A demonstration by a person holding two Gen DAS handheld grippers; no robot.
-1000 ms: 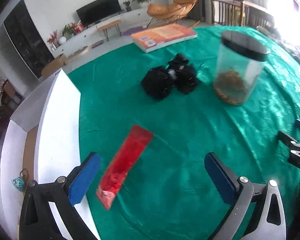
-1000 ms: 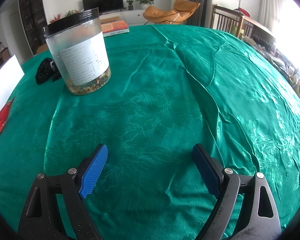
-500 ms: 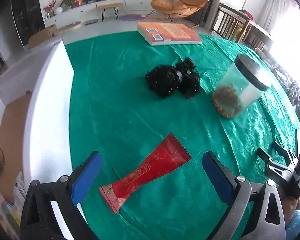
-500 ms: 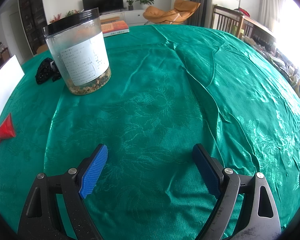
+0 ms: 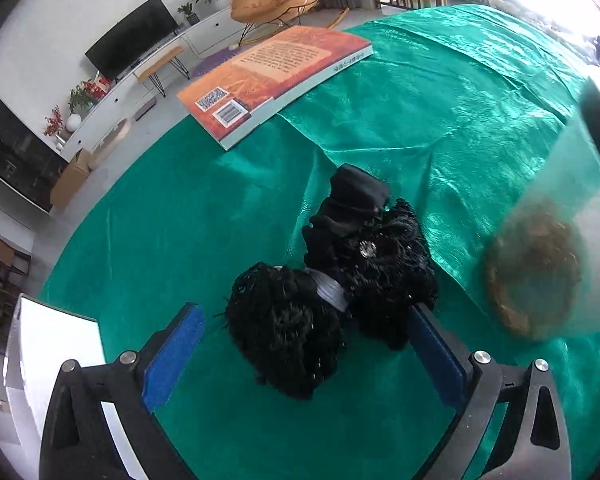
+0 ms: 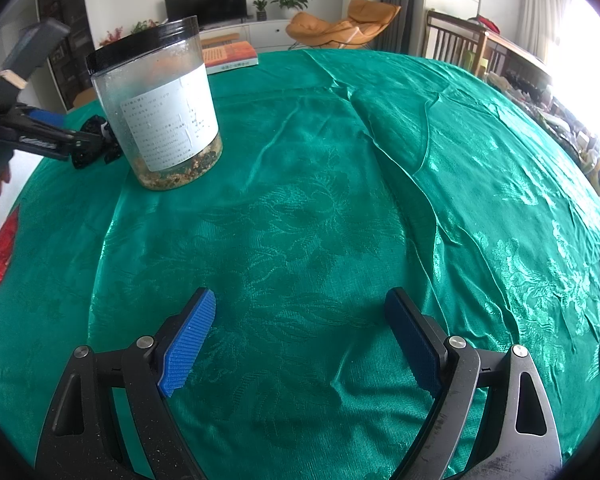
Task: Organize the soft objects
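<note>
Presently, the green tablecloth (image 6: 340,200) covers the whole work surface and carries everything under review. Largest upon it is the orange book (image 5: 276,76) at the far edge, then the clear jar (image 6: 160,108) with its black lid, standing upright. The task's own thing, a black fluffy bundle (image 5: 324,284) of soft knitted stuff, lies on the cloth just beside the jar. A red packet (image 6: 2,248) lies flat, well apart, near the cloth's edge.

I judge the step in hand to be the approach for picking up the bundle. My left gripper (image 5: 308,356) tilts steeply down over it, tongs spread wide though they have just been narrowing a little; the bundle sits between them, the right pad about touching its fringe, the left pad clear, so nothing is pinched. The next move calls for sinking lower and squeezing across the thick middle, not the loose strands.

My right gripper (image 6: 300,340) hangs over bare cloth, tongs spread, holding nothing.
</note>
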